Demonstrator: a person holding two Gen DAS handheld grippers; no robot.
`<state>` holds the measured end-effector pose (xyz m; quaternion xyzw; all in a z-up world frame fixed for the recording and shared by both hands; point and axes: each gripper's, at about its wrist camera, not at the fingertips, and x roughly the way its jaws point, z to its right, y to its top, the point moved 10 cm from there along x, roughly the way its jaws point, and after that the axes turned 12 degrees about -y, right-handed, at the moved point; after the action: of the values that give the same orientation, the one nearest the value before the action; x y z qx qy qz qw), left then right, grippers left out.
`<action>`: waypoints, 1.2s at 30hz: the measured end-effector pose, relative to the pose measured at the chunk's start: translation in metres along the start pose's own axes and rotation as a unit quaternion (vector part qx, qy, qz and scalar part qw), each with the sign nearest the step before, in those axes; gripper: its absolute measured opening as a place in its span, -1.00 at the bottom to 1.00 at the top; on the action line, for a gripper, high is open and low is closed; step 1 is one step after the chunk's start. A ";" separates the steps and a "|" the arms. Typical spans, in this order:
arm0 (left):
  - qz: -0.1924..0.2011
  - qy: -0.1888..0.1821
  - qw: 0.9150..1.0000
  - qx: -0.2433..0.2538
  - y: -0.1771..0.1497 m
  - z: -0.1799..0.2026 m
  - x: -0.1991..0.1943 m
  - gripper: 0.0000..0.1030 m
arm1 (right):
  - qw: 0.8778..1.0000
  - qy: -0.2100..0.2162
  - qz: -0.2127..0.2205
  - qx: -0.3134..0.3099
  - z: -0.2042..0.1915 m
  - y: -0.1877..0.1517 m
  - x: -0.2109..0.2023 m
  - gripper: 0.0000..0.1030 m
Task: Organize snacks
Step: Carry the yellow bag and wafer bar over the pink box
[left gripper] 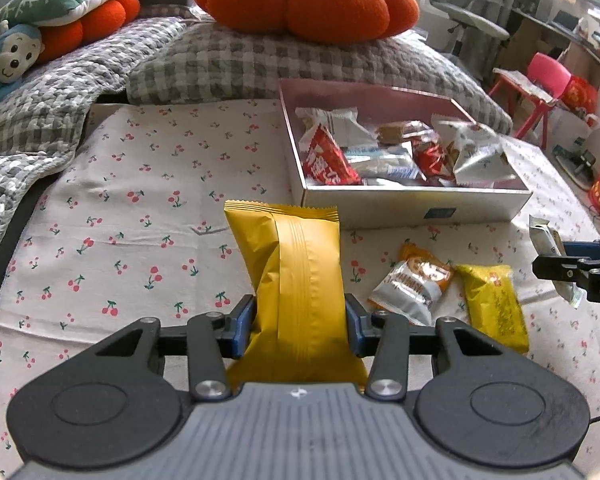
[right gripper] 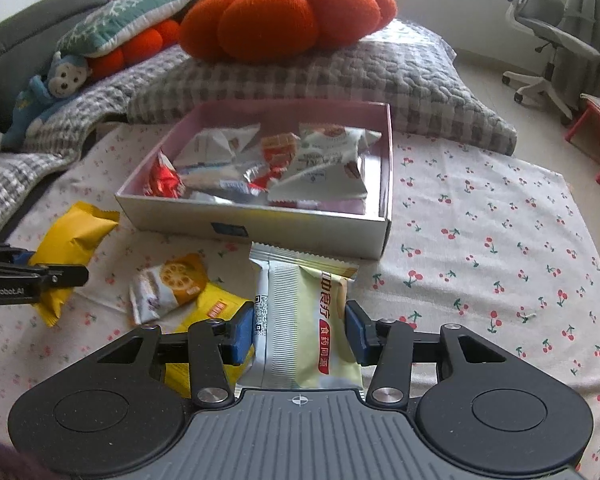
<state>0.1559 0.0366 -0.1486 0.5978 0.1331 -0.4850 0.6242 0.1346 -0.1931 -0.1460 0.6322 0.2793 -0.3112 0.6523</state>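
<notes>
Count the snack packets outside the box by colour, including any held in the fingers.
Yellow: 2 (held yellow packet, loose yellow packet)
Orange-and-white: 1 (orange-and-white packet)
Cream-and-silver: 1 (held cream packet)
Total: 4

A: Any print you can read?

B: "GenRobot.AI" in white on the black gripper arm [right gripper: 16, 280] at the left edge of the right wrist view.

A: And the pale cream-and-silver snack packet [right gripper: 306, 320] at lower centre?

B: It bears a QR code and Chinese characters, some white on a red band. The red wrapper [left gripper: 328, 162] in the box also carries white Chinese characters.
</notes>
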 end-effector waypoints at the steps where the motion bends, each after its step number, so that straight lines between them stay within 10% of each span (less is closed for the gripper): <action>1: 0.003 -0.002 1.000 -0.002 0.002 0.001 -0.002 -0.19 | 1.000 0.003 0.002 0.004 0.000 0.002 -0.003 -0.10; 36: 0.088 -0.030 0.991 -0.099 0.085 0.017 0.018 -0.20 | 0.988 0.039 0.040 0.145 0.002 0.078 0.008 -0.10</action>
<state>0.2233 -0.0022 -0.1055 0.5274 0.1088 -0.4301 0.7246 0.1990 -0.1953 -0.1016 0.7424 0.2313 -0.2973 0.5541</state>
